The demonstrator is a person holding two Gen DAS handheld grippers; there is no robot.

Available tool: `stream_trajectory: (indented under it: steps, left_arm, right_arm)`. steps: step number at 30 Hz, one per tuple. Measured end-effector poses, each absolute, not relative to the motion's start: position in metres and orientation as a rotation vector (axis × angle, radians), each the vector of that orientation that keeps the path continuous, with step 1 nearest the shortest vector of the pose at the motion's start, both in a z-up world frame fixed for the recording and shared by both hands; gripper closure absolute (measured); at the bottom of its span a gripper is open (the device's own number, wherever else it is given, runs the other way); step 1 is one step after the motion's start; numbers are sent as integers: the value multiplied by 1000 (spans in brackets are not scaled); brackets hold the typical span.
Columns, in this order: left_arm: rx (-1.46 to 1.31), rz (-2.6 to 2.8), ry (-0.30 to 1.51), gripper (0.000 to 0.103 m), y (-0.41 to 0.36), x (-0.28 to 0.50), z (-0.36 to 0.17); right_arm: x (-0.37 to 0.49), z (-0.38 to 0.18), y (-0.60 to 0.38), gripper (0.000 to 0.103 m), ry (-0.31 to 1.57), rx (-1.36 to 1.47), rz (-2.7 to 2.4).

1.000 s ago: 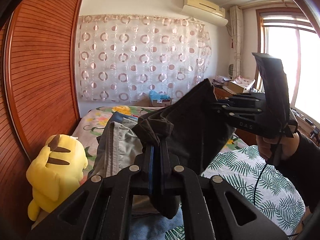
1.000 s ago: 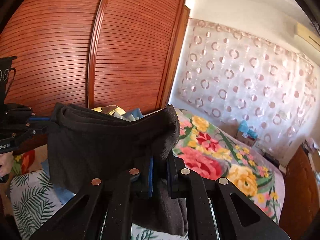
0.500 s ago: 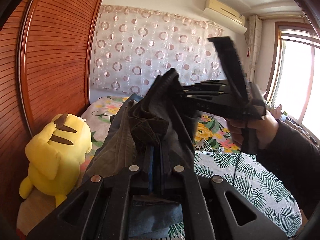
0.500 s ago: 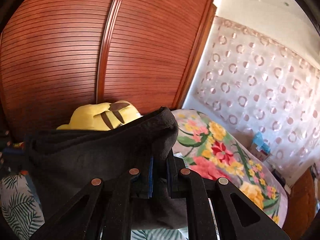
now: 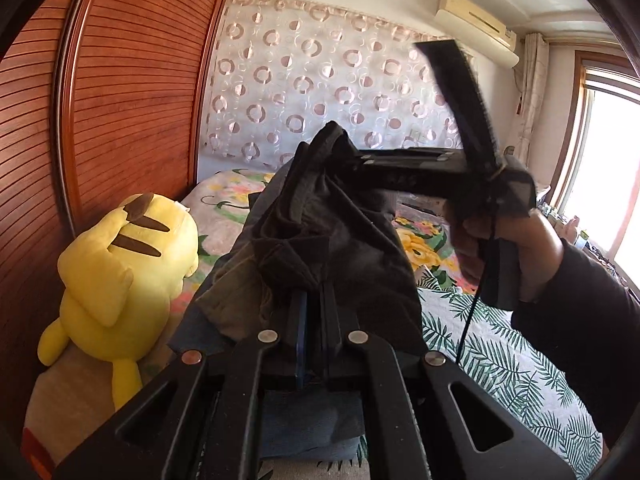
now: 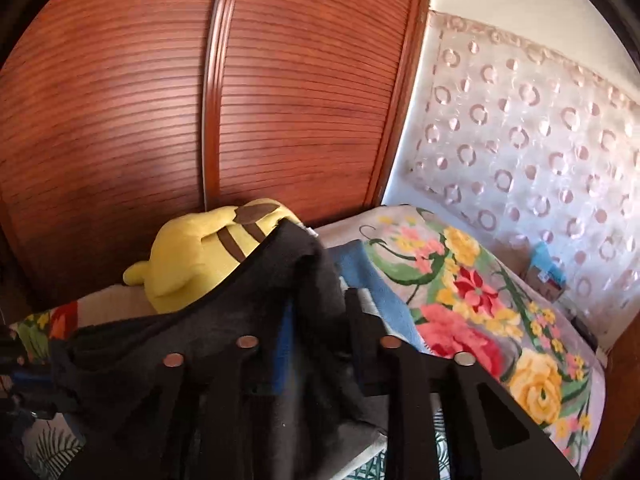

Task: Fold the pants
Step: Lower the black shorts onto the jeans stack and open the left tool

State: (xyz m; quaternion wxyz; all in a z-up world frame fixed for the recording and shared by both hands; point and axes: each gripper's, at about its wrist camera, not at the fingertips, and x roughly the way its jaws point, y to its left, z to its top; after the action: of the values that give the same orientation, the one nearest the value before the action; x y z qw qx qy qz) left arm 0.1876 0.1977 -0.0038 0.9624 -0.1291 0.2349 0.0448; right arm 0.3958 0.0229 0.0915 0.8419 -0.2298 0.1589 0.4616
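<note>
The black pants (image 5: 352,248) hang bunched over a pile of clothes on the bed. My left gripper (image 5: 314,300) is shut on a fold of them near its tips. In the left wrist view my right gripper (image 5: 352,160), held by a hand (image 5: 504,236), reaches the pants' upper edge from the right. In the right wrist view the right gripper (image 6: 320,300) has its jaws opening. The black pants (image 6: 200,340) still drape over its left finger and lie between the jaws, but the pads no longer press on them.
A yellow plush toy (image 5: 120,264) sits at the left against the wooden slatted wardrobe (image 5: 120,100). Under the black pants lie olive-grey trousers (image 5: 236,292) and blue jeans (image 5: 304,420). The bed has a floral cover (image 6: 480,300) and a leaf-print cover (image 5: 500,360).
The right gripper swung in close to the left, doubling the black pants over, and its jaws have parted. The left gripper sank toward the pile, still shut on the cloth.
</note>
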Motion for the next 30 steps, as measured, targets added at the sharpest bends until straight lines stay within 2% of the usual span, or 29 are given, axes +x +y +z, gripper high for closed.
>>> stream_trajectory:
  steps: [3,10,18,30]
  left_arm:
    - [-267,93,479,97,199,187,-5]
    - [-260,103,496,97,196,190,-10]
    - [-254,120,515,97,197,191,-11]
    - [-206,165,529,94,193,184,-5]
  right_arm:
    - [401,101,3,65,337,-419,987]
    - [428,91,-39,65,427,-351,970]
    - [458,86,-27,65,456,-339,794]
    - [396,90,-67,65,433,-278,897]
